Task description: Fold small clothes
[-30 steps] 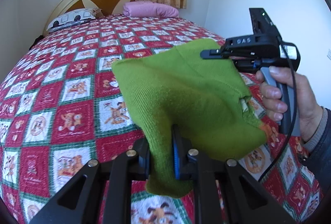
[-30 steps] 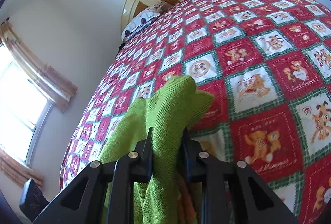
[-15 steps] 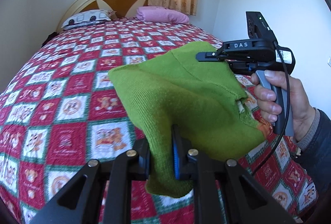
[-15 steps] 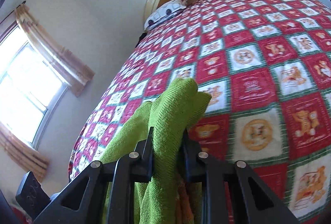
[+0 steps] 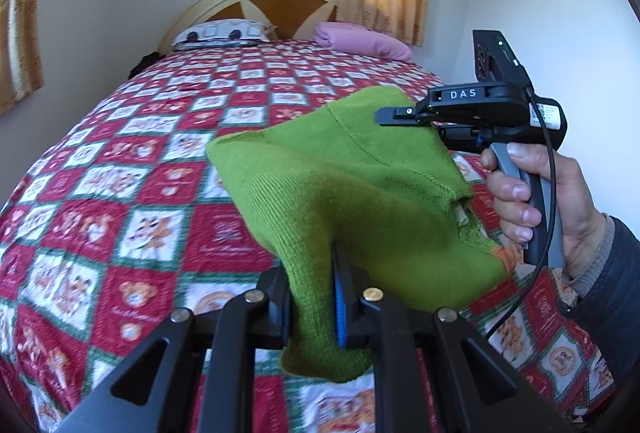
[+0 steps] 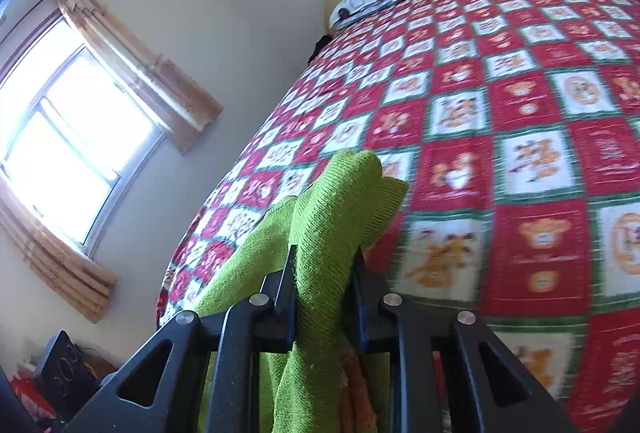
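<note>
Small green knitted garment point(image 5: 340, 189) hangs in the air above the bed, stretched between the two grippers. Left gripper point(image 5: 314, 297): jaws clamped on a lower fold of the knit, blue pad showing against the cloth, a short flap drooping below the fingers. Right gripper point(image 5: 400, 111), seen from the left wrist camera: black fingers nipped onto the garment's upper edge; a person's hand point(image 5: 536, 201) in a dark sleeve grips its grey handle, black cable looping beneath. From the right wrist camera, the right gripper point(image 6: 324, 273) has its jaws pressed on a thick bunch of the green knit point(image 6: 340, 201), orange trim just visible lower down. Red, white and green patchwork quilt point(image 5: 120, 161) covers the bed below. Pink folded pillow point(image 5: 360, 39) and patterned white pillow point(image 5: 222, 31) lie at the cream headboard.
</note>
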### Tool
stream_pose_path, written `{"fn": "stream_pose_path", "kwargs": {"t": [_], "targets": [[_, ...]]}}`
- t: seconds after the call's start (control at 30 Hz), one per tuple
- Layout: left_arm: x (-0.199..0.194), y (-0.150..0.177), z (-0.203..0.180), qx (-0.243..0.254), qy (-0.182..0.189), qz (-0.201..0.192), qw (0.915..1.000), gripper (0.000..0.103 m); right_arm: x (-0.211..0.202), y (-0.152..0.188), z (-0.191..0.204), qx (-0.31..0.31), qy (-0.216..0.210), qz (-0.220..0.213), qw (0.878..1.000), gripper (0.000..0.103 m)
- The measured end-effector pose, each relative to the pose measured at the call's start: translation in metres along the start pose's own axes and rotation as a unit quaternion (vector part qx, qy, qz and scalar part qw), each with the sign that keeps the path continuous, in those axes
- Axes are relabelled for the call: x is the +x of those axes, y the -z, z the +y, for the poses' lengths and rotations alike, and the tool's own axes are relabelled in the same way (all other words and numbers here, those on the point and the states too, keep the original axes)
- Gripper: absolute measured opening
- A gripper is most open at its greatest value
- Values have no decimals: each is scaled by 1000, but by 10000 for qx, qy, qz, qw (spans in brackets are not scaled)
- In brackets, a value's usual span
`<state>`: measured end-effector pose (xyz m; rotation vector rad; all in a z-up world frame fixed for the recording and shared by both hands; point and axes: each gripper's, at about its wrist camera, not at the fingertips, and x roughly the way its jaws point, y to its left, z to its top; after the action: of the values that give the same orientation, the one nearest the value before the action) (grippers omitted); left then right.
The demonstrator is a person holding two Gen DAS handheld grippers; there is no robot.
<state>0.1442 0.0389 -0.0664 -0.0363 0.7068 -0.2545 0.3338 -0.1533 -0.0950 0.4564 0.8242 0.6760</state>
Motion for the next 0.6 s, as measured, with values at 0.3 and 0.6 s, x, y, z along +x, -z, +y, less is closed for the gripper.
{"fn": "stream_pose_path", "kwargs": {"t": [0.3,0.6], "targets": [[-21,15,37,-177,-318,-25,9993,17,50,6,41,-181,-276,308,9990,22],[-37,26,68,-320,-630,-74,9975,17,87,12,81,-386,-470,522,9968,22]]}}
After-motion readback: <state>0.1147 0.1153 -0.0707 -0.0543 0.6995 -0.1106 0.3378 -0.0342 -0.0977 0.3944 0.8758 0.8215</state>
